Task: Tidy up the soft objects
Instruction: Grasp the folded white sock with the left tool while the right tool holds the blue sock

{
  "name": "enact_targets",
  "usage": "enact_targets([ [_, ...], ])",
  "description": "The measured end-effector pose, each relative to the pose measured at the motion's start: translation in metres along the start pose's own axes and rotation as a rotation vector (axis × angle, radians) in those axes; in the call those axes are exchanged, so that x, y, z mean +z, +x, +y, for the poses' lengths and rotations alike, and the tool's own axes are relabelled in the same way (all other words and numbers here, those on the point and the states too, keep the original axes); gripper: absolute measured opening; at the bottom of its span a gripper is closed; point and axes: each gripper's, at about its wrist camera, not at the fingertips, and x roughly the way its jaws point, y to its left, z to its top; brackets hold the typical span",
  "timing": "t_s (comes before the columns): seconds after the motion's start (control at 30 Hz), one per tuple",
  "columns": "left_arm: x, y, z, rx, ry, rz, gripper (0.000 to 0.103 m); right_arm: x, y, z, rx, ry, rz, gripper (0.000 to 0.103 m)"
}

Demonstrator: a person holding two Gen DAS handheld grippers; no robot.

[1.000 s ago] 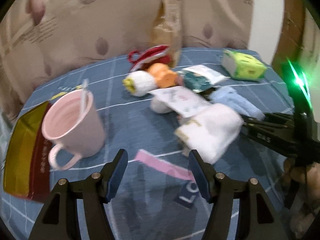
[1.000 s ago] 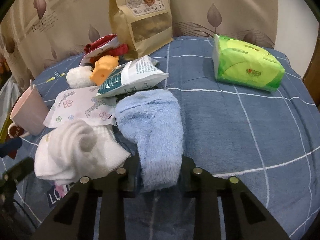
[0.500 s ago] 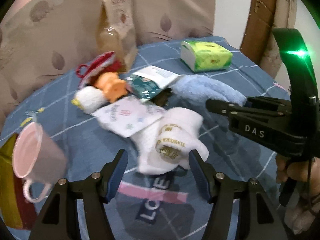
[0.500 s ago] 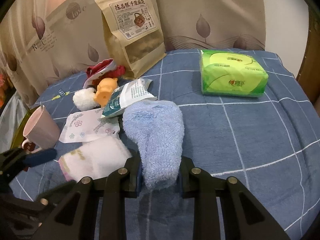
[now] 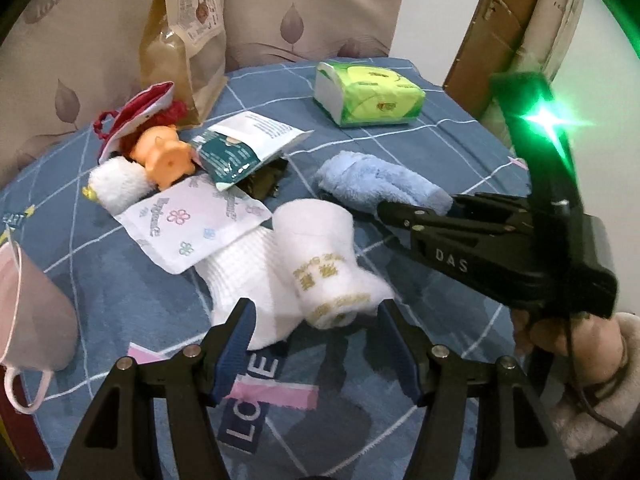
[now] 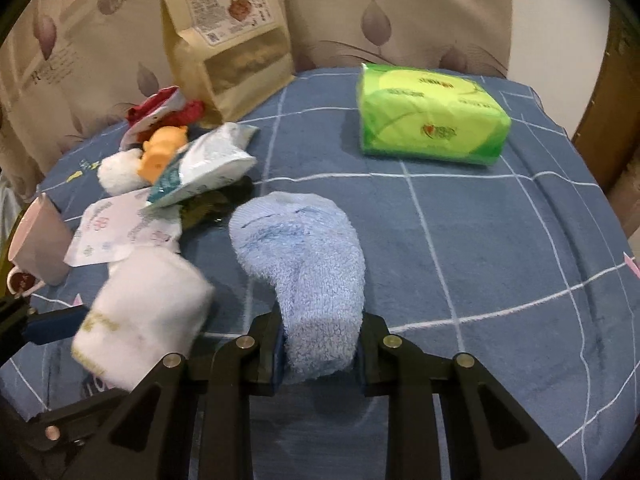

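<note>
A white folded towel (image 5: 316, 268) with gold lettering lies on the blue checked cloth (image 5: 140, 296). My left gripper (image 5: 316, 330) is open, its blue-padded fingers either side of the towel's near end. The towel also shows in the right wrist view (image 6: 144, 312). My right gripper (image 6: 320, 344) is shut on a light blue fluffy sock (image 6: 308, 264), which lies flat on the cloth. From the left wrist view the sock (image 5: 376, 186) runs into the right gripper's black fingers (image 5: 416, 216).
A pink mug (image 5: 28, 304) stands at the left. A white floral packet (image 5: 192, 220), a teal-white pouch (image 5: 244, 148), an orange toy (image 5: 166, 154), a white plush (image 5: 118, 186) and a red pouch (image 5: 140, 112) are clustered behind. A brown snack bag (image 6: 228, 36) and green tissue pack (image 6: 432, 120) stand further back.
My left gripper has swung right and closed in on the white towel, which now sits between its open fingers. The right gripper has kept its hold on the blue sock.
</note>
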Motion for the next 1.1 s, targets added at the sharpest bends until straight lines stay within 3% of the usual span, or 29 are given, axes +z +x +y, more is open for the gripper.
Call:
enact_targets([
  [0.17,-0.001,-0.006,0.000,-0.040,-0.006,0.010,0.065,-0.002,0.006,-0.008,-0.038,0.009,0.025,0.024],
  [0.53,0.017,0.030,-0.006,0.065,0.020,0.055,0.067,-0.002,0.006,-0.009,-0.016,0.016,0.036,0.024],
  [0.73,0.019,0.035,-0.001,0.097,0.007,0.025,0.067,-0.002,0.008,-0.008,-0.007,0.020,0.045,0.024],
  [0.77,0.019,0.034,-0.001,0.095,0.007,0.021,0.062,-0.001,0.008,-0.008,-0.006,0.020,0.046,0.024],
  [0.8,0.018,0.032,-0.001,0.083,0.002,0.012,0.044,-0.002,0.008,-0.008,-0.005,0.020,0.046,0.024],
  [0.83,0.019,0.030,0.001,0.078,-0.008,0.006,0.040,-0.001,0.008,-0.008,-0.005,0.021,0.048,0.024],
  [0.9,0.019,0.026,0.006,0.058,-0.035,0.000,0.033,-0.002,0.008,-0.009,-0.004,0.023,0.049,0.024],
  [1.1,0.016,0.015,0.004,0.071,-0.046,-0.013,0.030,-0.003,0.008,-0.008,-0.004,0.023,0.048,0.024],
])
